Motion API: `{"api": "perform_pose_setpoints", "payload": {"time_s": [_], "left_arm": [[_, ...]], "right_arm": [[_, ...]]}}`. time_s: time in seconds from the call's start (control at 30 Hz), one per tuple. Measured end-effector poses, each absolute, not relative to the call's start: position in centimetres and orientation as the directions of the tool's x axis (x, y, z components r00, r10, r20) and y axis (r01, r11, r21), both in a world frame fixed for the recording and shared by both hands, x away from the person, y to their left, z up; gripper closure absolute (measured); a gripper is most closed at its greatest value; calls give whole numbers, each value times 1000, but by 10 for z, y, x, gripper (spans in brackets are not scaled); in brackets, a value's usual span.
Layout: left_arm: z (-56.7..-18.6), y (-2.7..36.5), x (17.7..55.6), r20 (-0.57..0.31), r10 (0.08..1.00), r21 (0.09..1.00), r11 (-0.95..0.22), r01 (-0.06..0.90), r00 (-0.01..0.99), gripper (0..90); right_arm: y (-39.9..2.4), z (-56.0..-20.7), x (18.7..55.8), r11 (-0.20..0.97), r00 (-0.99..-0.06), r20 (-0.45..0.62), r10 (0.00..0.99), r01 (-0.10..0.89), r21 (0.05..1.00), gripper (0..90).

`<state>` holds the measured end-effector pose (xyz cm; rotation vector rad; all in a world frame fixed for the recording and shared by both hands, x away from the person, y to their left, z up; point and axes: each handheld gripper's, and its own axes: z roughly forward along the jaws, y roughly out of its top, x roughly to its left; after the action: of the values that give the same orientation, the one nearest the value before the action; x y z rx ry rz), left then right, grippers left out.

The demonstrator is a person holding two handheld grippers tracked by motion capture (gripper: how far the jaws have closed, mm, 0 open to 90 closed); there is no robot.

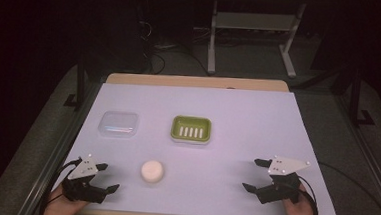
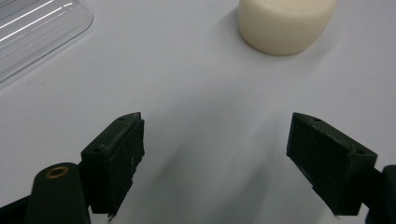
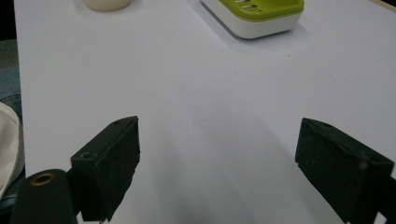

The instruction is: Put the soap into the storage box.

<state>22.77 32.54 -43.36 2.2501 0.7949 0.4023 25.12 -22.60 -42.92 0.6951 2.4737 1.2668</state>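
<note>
One round, cream-white soap bar (image 1: 152, 171) lies flat between both wide-spread, empty tongs: left (image 1: 107, 177), right (image 1: 252, 174).

The high view looks forward and down from above the person's side, taking in the whole desk (image 1: 257, 121) from some way off. The left gripper view rides low and close over the desk, facing the soap (image 2: 286, 23), with what seems to be the clear lid (image 2: 32, 32) at its edge. The right gripper view, equally low, faces across the desk toward the green soap dish (image 3: 254, 14). Both gripper views share the soap (image 3: 106, 3); the high view holds all three things.
</note>
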Motion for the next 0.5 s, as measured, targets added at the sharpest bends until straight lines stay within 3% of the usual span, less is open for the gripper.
{"api": "perform_pose_setpoints", "payload": {"time_s": [0.5], "left_arm": [[-434, 316, 230, 34, 628, 708, -564, 424, 778, 174]], "right_arm": [[-225, -429, 250, 506, -855, -25, 518, 283, 815, 131]]}}
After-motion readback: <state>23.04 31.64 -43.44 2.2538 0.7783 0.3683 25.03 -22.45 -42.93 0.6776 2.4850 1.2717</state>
